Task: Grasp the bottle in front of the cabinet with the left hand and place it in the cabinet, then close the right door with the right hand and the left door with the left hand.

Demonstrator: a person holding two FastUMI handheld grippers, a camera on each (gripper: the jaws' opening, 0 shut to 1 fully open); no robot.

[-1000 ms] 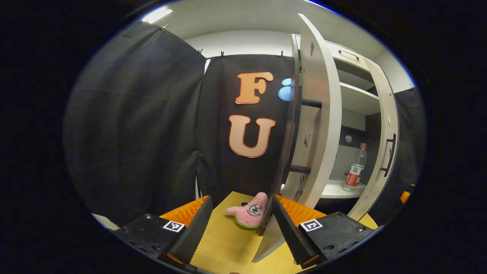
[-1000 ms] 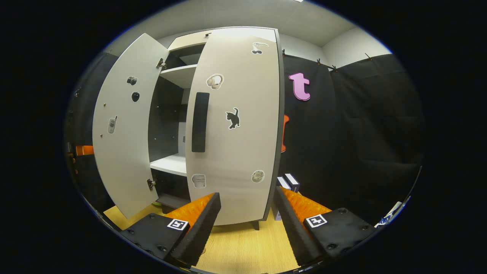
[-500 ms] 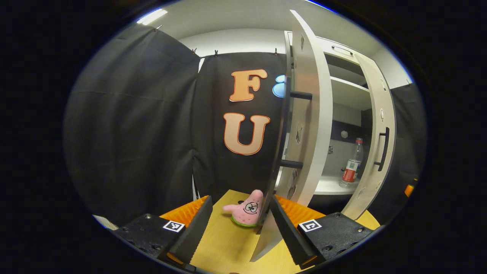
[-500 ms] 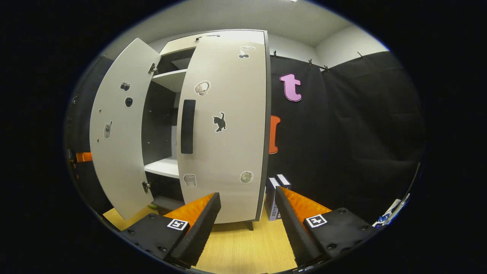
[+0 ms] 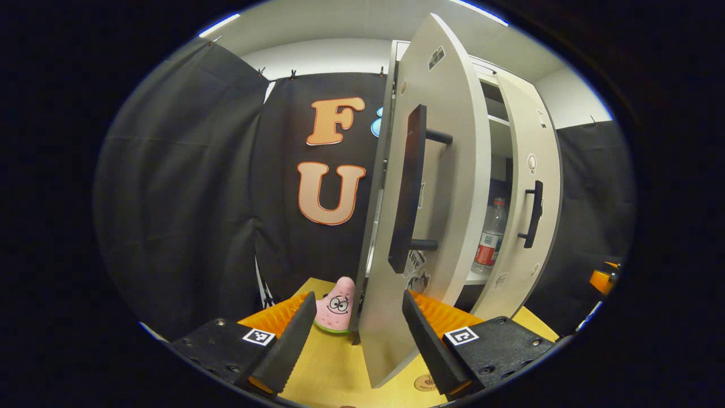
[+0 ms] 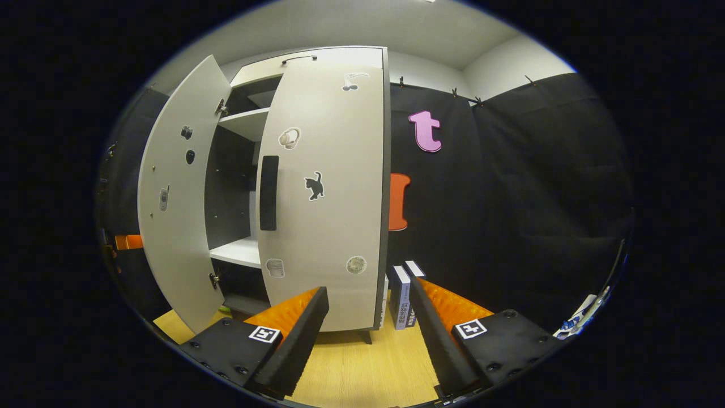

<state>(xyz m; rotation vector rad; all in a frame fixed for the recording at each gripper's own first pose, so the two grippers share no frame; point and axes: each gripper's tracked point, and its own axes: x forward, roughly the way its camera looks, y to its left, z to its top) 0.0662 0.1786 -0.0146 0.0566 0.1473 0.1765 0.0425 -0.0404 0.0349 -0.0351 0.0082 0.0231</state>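
Left gripper view: The left tool [image 5: 354,334] is seen at the bottom centre of the frame with its fingers spread apart and nothing clamped between them. The lower edge of the left door [image 5: 436,187] is seen rising out of the gap between the fingers; whether either finger touches it cannot be told. A long black handle [image 5: 409,187] is mounted upright on that door, centre of the frame. The right door [image 5: 535,187] is seen at centre right, partly swung in, with a smaller black handle [image 5: 532,214] on it. In the narrow gap between the two doors the bottle [image 5: 490,238] is seen standing upright on a white shelf [image 5: 474,277] inside the cabinet [image 5: 498,122]. A pink star-shaped plush toy [image 5: 338,306] rests on the yellow tabletop [image 5: 334,371] at lower centre, just left of the left door's edge.

Right gripper view: The right tool [image 6: 368,328] is seen at the bottom centre, fingers released and wide apart, gripping nothing. The right door [image 6: 334,187] fills the centre of the frame, near but not between the fingers; a black handle [image 6: 268,192] and several stickers are noted on it. The left door [image 6: 178,187] stands open at left of frame. Two small boxes [image 6: 403,294] stand on the tabletop [image 6: 362,374] just right of the right door's lower corner.
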